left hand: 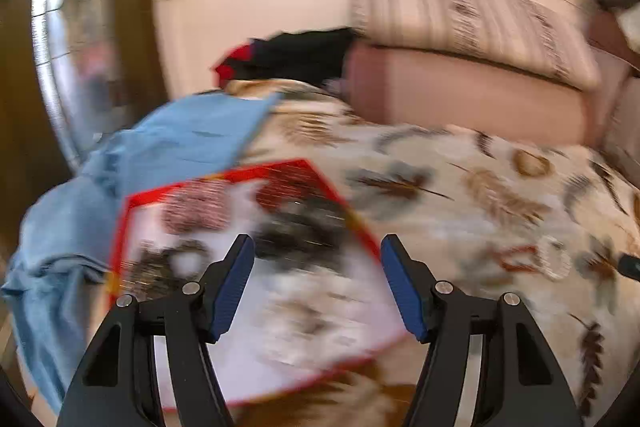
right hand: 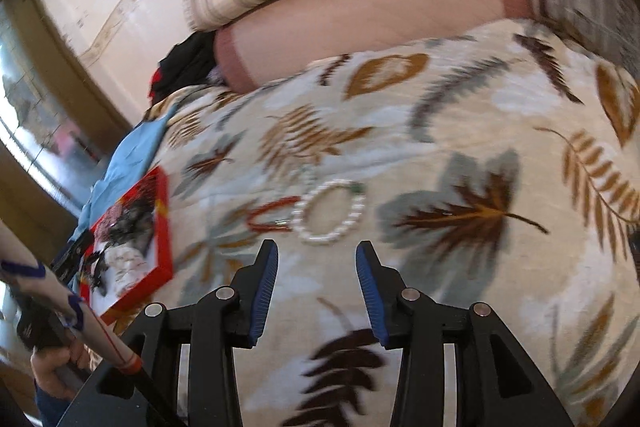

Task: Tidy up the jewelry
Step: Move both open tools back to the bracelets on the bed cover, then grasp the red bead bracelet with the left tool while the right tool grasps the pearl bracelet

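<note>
Left gripper: jaws apart, empty, above red-rimmed tray.
Right gripper: jaws apart, empty, near pearl bracelet.
Red bracelet: touching pearl bracelet, on leaf-print blanket.

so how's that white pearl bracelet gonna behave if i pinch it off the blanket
The pearl bracelet is a loop of separate beads, so it will probably sag, not hold round. The beads look glossy, so perhaps slippery. It lies on the soft blanket, so a push would likely drag it, not roll it.

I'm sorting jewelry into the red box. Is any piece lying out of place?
Yes. A white pearl bracelet and a red bead bracelet lie loose on the leaf-print blanket, side by side, outside the red box.
</note>
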`<state>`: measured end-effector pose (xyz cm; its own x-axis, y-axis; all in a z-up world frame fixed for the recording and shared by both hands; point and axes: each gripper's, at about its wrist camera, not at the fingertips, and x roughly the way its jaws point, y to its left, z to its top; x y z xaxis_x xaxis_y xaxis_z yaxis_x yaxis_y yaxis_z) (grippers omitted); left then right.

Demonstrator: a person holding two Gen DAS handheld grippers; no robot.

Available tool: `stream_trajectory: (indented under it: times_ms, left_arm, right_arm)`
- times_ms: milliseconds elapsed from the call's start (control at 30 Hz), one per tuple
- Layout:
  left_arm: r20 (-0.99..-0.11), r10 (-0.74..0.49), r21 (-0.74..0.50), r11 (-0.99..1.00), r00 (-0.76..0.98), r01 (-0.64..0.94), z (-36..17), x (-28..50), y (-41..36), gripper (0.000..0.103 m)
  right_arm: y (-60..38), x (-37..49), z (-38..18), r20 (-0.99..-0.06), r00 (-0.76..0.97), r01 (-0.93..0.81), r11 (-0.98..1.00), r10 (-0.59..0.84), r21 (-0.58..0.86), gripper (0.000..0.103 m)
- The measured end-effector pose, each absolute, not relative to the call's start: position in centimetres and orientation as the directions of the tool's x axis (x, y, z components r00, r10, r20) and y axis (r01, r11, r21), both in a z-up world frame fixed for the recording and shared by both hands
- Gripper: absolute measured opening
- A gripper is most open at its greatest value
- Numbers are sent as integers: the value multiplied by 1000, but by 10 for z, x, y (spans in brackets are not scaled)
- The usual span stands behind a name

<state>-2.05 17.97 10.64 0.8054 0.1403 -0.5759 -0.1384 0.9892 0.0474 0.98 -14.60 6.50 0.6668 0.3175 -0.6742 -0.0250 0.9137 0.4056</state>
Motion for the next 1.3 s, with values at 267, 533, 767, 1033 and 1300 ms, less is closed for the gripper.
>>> stream_trajectory:
  times_ms: [267, 533, 767, 1033, 1300]
  left_arm:
    - [-694, -37, 38, 995, 719, 88, 79, -3, 89, 65]
    - [-765, -80, 2, 992, 639, 127, 60, 27, 53, 65]
    - [-810, -74, 16, 989, 582, 148, 44, 77, 28, 54]
    - [-842, -56, 45, 984, 537, 174, 16, 117, 10, 20]
    - [-841, -109, -8, 982, 530, 190, 22, 47, 18, 7]
  right_arm:
    - [-180, 9, 70, -626, 681, -12, 861, 379, 508, 44]
    - [-200, 0, 84, -569, 697, -29, 811, 436, 585, 45]
    - [-208, -5, 94, -534, 712, -50, 791, 457, 610, 48]
    - [-217, 0, 91, -533, 711, -37, 781, 459, 623, 49]
    - [-218, 3, 86, -536, 705, -27, 773, 464, 634, 49]
